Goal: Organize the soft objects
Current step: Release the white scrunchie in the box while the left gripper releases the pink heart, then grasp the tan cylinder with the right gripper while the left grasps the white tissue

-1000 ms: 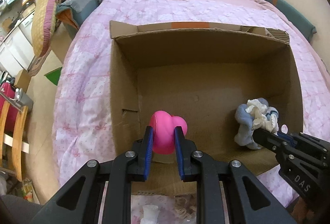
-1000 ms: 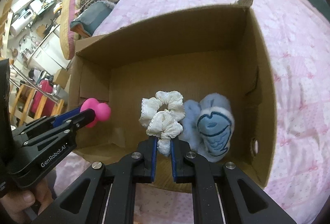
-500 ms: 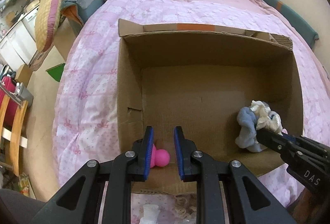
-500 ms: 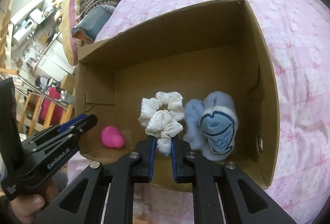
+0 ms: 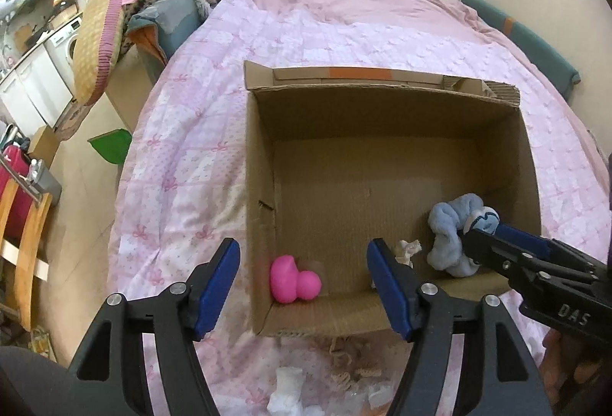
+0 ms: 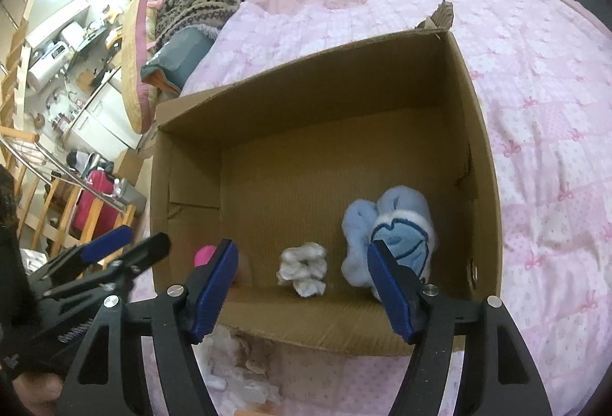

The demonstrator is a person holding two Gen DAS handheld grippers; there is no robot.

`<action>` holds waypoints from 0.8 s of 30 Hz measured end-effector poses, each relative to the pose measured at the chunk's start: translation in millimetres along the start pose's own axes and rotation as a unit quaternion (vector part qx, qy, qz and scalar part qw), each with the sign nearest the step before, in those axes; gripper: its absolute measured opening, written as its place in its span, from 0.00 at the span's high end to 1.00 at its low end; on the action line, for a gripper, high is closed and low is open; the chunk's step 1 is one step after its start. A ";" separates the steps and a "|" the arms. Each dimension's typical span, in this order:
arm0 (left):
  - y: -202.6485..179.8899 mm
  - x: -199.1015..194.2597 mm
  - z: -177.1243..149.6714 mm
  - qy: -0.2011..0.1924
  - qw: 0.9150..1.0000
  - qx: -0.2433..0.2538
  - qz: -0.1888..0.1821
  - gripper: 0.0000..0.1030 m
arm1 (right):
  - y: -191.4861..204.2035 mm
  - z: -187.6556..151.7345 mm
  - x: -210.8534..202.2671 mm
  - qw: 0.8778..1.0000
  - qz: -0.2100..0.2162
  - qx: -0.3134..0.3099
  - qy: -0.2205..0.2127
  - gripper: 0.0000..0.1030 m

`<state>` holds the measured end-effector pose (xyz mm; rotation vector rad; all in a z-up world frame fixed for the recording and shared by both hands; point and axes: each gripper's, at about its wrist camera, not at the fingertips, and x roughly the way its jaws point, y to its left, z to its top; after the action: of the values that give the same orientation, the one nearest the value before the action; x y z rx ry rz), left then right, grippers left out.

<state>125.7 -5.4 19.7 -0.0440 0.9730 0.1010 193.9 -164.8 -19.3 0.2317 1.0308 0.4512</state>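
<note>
We log a bed (image 5: 344, 44) w/ pink quilt carrying an open cardboard box (image 5: 386, 102). Inside, along the near wall: blue plush sock bundle (image 6: 394, 236) at the right end, white scrunchie (image 6: 304, 268) near the middle, just beside the bundle, pink soft toy (image 5: 292, 284) in the near-left corner, well apart from the other two. Left tool (image 5: 304, 286) above the near box edge, jaws spread wide, nothing between them; the toy sits below the gap. Right tool (image 6: 302, 291) likewise wide apart, holding nothing, the scrunchie lying on the box floor beyond its gap. More white soft bits (image 5: 287, 389) on the quilt outside the box, near us.
</note>
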 end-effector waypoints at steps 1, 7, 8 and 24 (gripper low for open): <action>1.7 -1.9 -1.0 -0.001 1.000 -0.001 -0.001 0.36 | 0.5 -1.6 -0.1 1.000 -0.002 0.000 0.001 0.28; 13.9 -15.1 -13.5 -0.004 1.000 0.006 -0.009 0.36 | 5.7 -14.6 -11.8 1.000 -0.007 -0.013 -0.008 0.28; 15.9 -16.9 -16.1 -0.003 1.000 0.008 -0.008 0.36 | 7.0 -16.3 -13.6 1.000 -0.008 -0.016 -0.010 0.28; 42.2 -4.4 -67.3 0.075 0.996 -0.010 -0.037 0.36 | 8.9 -69.4 -41.8 1.000 0.014 -0.005 0.005 0.28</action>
<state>63.4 30.7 -14.1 -0.1070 1.1189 0.0384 113.5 -178.0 -18.3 0.2345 1.0350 0.4831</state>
